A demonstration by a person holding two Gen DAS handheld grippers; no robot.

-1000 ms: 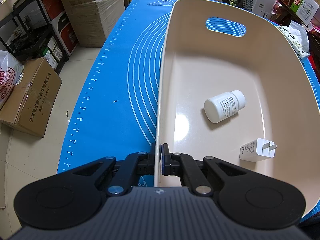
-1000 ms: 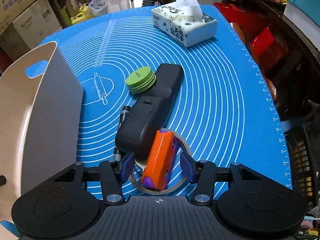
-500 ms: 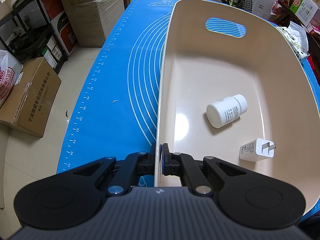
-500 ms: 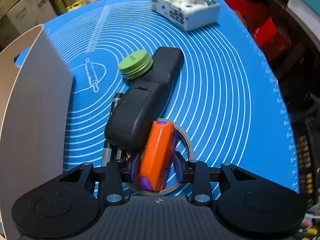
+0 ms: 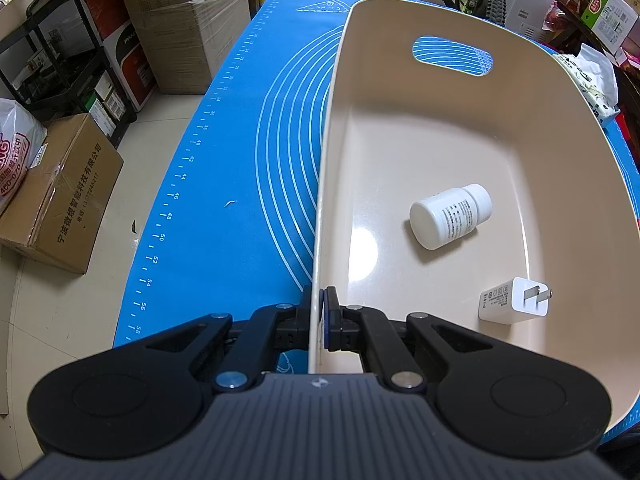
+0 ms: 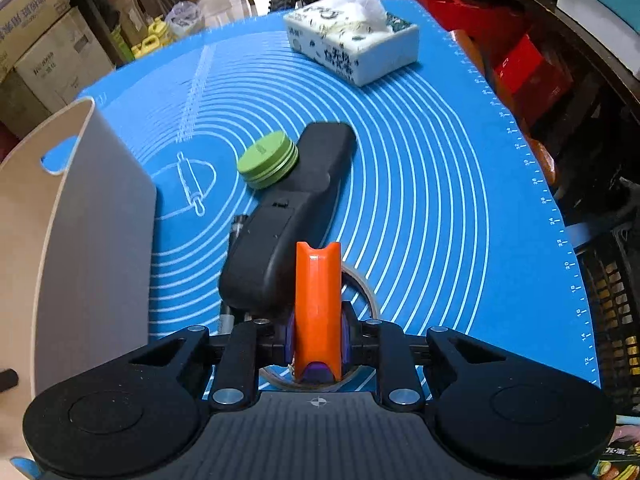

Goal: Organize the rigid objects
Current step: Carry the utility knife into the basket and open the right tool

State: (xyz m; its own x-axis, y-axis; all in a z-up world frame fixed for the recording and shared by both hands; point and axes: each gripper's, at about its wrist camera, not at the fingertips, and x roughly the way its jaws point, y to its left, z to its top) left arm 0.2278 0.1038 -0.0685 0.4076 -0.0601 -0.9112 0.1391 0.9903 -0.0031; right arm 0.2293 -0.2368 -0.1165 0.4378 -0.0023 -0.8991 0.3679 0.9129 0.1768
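A: Count? 
B: One beige bin (image 5: 400,128) holding one white bottle (image 5: 448,216), one charger plug (image 5: 508,306). 
A: Surface? 
B: Blue mat (image 6: 440,184) on the table, cartons around. 
A: Change? 
B: Left gripper (image 5: 319,316) stays clamped on the bin rim; right gripper (image 6: 318,338) fingers closing on the orange tool (image 6: 318,300), formerly loose.
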